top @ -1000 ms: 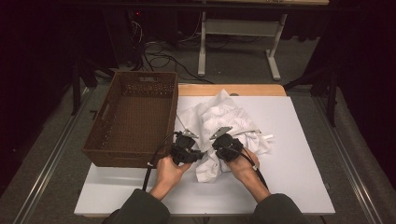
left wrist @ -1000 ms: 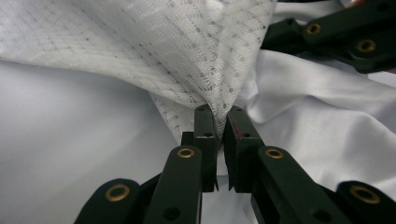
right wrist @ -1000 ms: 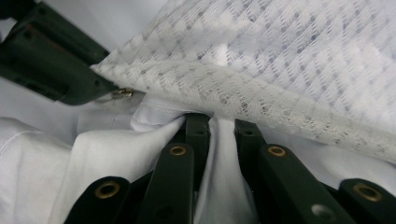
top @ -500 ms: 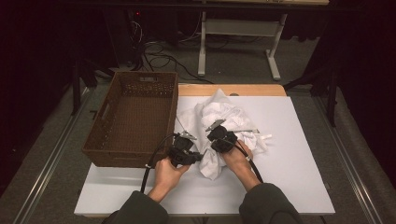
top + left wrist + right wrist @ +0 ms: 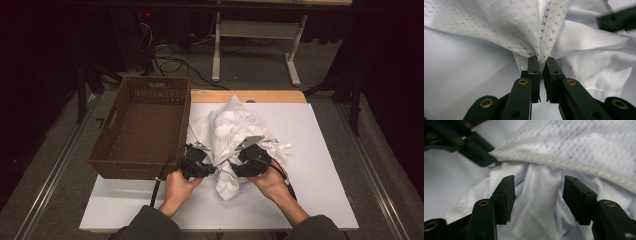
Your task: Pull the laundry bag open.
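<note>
High view: a crumpled white garment (image 5: 235, 140) lies on a white table (image 5: 320, 165), just right of a brown wicker basket (image 5: 142, 127). The left gripper (image 5: 541, 66) pinches a fold of the garment's patterned mesh. The right gripper (image 5: 537, 192) has just been opening; its jaws stand spread, with smooth cloth between them, unpressed.

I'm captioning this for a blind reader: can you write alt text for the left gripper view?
The left gripper has its two black jaws pinched shut on a fold of white lace garment, which drapes over a white table.
</note>
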Demonstrator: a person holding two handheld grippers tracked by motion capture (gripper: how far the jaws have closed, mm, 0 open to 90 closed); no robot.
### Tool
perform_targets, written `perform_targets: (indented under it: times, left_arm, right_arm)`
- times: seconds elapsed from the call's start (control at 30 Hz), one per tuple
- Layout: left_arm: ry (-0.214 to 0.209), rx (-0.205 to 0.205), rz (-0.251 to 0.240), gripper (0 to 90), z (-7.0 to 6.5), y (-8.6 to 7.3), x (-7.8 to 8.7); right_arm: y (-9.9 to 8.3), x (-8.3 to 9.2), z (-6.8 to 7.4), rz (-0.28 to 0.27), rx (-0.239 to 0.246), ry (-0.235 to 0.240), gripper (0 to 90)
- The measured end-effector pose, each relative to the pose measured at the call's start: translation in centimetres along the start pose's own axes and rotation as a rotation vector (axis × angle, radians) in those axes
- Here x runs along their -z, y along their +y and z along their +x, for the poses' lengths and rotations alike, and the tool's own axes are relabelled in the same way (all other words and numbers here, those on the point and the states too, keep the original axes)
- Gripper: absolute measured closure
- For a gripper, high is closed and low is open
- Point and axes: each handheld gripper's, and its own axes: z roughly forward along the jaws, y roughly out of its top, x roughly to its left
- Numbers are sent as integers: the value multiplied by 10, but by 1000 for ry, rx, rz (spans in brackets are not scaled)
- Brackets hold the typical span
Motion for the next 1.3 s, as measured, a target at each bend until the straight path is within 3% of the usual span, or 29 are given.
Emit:
perform_targets:
  times: [0.2, 0.27, 0.37, 0.5, 0.57, 0.7, 0.8, 0.9, 0.93, 0.97, 1.03, 1.23, 1.3]
  left_arm:
    - [-45, 17, -14, 834, 1, 1, 2]
    - [-44, 16, -15, 834, 1, 1, 3]
    - [-51, 17, -20, 834, 2, 1, 3]
    - [-39, -5, -29, 836, -1, 2, 7]
    - [-35, -22, -36, 837, -6, 2, 9]
    - [-71, -42, -28, 842, -13, 4, 14]
    - [-52, -45, -16, 843, -12, 4, 13]
    - [-46, -29, -9, 842, -7, 2, 11]
    - [-43, -19, -13, 842, -5, 2, 10]
    - [-40, -16, -14, 842, -3, 1, 11]
    - [-41, -7, -14, 841, -1, 1, 11]
    - [-26, 0, -11, 839, -1, 0, 6]
    - [-26, 2, -9, 838, 1, -1, 6]
  right_arm:
    - [0, -29, 9, 104, 46, 14, 410]
    - [2, -40, 10, 117, 49, -6, 515]
    - [6, -47, 10, 123, 86, -44, 787]
    - [12, -40, 10, 62, 95, -63, 828]
    - [16, -39, 8, 35, 88, -69, 831]
    - [28, -51, 0, 34, 57, -90, 834]
    - [35, -68, -6, 88, 50, -116, 829]
    - [35, -75, -8, 95, 19, -90, 786]
    - [33, -69, -8, 92, 10, -64, 704]
    - [33, -69, -8, 92, 10, -64, 704]
    - [30, -60, -6, 79, 13, -44, 621]
    - [18, -21, 0, 40, 20, -25, 521]
    - [9, -8, 5, 21, 18, 26, 488]
